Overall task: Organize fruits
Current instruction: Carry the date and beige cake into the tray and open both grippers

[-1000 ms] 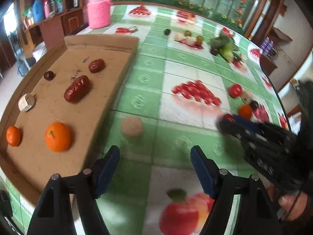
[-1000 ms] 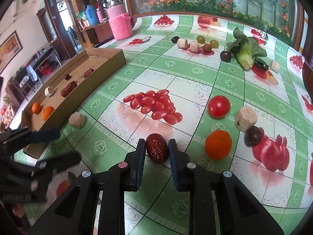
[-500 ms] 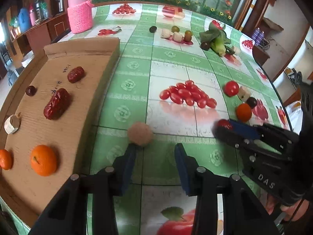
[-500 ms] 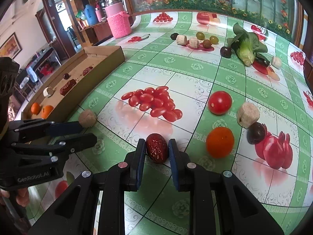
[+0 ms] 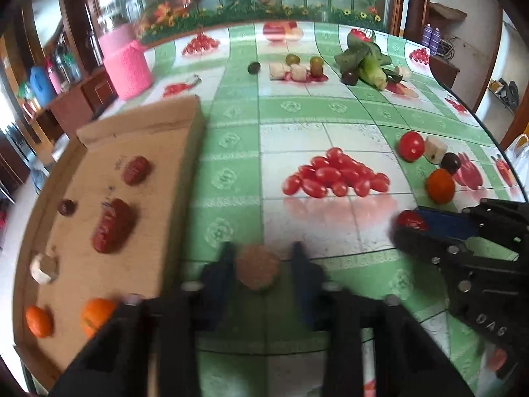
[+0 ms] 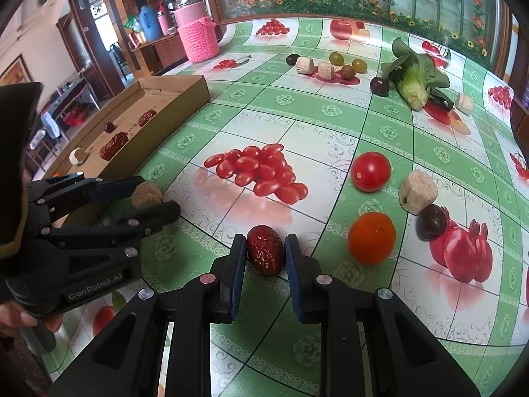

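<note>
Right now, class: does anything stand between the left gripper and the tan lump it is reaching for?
No. The tan lump already sits between the left gripper's open fingers, with small gaps either side. The cardboard tray lies just to its left, and nothing visible lies between the lump and the tray.

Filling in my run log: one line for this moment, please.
left gripper: jaws straddling tan chunk, grip unclear | right gripper: jaws shut on red date | cardboard tray: partly filled
</note>
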`<state>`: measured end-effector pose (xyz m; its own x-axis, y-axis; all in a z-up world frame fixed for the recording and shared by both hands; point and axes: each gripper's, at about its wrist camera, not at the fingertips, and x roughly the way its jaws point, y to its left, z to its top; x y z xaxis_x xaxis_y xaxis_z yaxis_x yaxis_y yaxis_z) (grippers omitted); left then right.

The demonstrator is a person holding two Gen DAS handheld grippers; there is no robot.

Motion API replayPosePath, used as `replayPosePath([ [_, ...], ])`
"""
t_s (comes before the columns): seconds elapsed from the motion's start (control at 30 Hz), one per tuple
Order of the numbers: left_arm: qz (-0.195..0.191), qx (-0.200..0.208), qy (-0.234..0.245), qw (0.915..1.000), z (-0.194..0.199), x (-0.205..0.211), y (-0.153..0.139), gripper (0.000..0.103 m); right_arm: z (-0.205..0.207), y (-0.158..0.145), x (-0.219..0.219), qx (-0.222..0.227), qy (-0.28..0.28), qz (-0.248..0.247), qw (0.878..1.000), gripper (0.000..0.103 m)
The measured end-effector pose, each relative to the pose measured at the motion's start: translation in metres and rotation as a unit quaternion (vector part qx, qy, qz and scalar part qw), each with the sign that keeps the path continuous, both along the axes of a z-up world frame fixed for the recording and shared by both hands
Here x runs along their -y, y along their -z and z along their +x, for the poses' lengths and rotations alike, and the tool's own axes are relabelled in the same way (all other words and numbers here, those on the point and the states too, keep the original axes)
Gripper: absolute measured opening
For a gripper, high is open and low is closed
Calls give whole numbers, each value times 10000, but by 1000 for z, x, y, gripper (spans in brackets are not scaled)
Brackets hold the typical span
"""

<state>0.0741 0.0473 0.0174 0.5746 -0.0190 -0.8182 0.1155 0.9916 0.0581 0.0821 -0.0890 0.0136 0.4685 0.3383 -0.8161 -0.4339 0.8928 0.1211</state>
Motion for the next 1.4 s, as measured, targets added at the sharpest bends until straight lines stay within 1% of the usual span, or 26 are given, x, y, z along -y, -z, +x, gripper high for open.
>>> replayPosePath([
  [0.07,-148,-34,-18,9999,0,-4,-3,30,-1,-1,0,9,33,-19,10000,23],
  [0.13,-168,23,7,9999,-4,-4,-8,30,-3,-3,1,25,69,-2,10000,23],
  [0.37,-633,165,292,9974,-35,-2,-33,30,-23,-23,4,271,127,-114,9995,23],
  [0.5,-868,222,315,9955,-49,-6,-41,30,-38,-32,9,312,236,-106,9992,23],
  [0.6,-1014,198,269,9943,-57,-14,-43,30,-44,-32,9,264,311,-127,9991,23],
  [0.8,-1053,210,13,9942,-68,-43,-44,30,-52,-30,-7,165,359,-158,9991,23],
  [1.0,-1046,318,-383,9933,-78,-88,-49,30,-52,-41,-48,230,99,-54,9997,23],
  [1.23,-886,423,-972,9904,-85,-156,-55,30,-47,-60,-117,371,-460,85,9982,23],
  [1.4,-834,370,-1162,9890,-90,-187,-50,30,-47,-67,-162,407,-835,163,9955,23],
])
